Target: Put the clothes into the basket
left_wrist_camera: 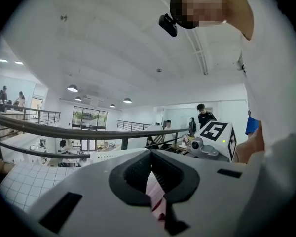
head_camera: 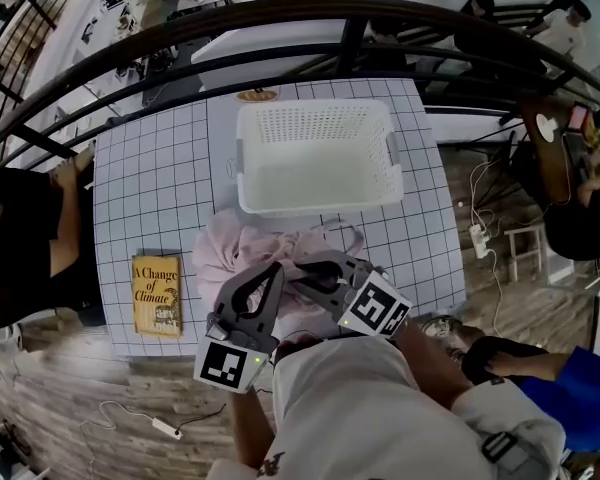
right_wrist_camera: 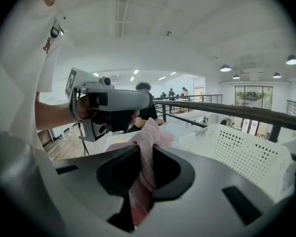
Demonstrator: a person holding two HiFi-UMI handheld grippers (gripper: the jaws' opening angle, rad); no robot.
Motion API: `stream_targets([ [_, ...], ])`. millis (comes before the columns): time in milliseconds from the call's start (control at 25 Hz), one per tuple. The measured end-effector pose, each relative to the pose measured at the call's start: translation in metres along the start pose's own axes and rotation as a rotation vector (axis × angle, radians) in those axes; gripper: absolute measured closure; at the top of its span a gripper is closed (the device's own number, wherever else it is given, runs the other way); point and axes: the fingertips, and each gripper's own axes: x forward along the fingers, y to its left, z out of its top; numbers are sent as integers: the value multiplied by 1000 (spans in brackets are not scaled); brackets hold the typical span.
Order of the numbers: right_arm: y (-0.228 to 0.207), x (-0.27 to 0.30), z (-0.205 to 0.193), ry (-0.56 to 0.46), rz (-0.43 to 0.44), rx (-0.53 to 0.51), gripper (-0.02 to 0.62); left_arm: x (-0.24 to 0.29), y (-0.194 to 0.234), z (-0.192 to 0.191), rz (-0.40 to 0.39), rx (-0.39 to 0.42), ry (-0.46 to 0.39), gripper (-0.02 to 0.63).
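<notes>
The left gripper (left_wrist_camera: 152, 184) and right gripper (right_wrist_camera: 140, 181) are each pinching nearly closed jaws on the pink clothes (head_camera: 248, 246), which are lying bunched on the gridded table (head_camera: 150, 188), at six o'clock from the white basket (head_camera: 315, 120).

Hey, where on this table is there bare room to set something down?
Widest bare patch: left part of the table, bordered by the basket, the book and the left edge. A narrower strip runs right of the basket to the near corner. The near middle is crowded: pink garment, pinched by left gripper and right gripper.
</notes>
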Motion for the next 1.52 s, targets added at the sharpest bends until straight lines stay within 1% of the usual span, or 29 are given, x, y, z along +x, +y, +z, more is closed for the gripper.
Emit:
stream_targets([
  [400,-24,-25,42,-118,-69,16,529,9,-9,31,-46,43,-36,604],
  [720,-49,-45,72,-164,-138,31,529,21,-9,53,-70,81,-66,604],
  [1000,-67,-54,92,-209,-174,21,529,33,-6,68,-94,107,-81,604],
  [1400,-93,-72,112,-295,-236,75,529,50,-5,88,-135,138,-113,604],
  [1520,-106,-83,113,-317,-265,64,529,58,-7,94,-151,150,-122,604],
])
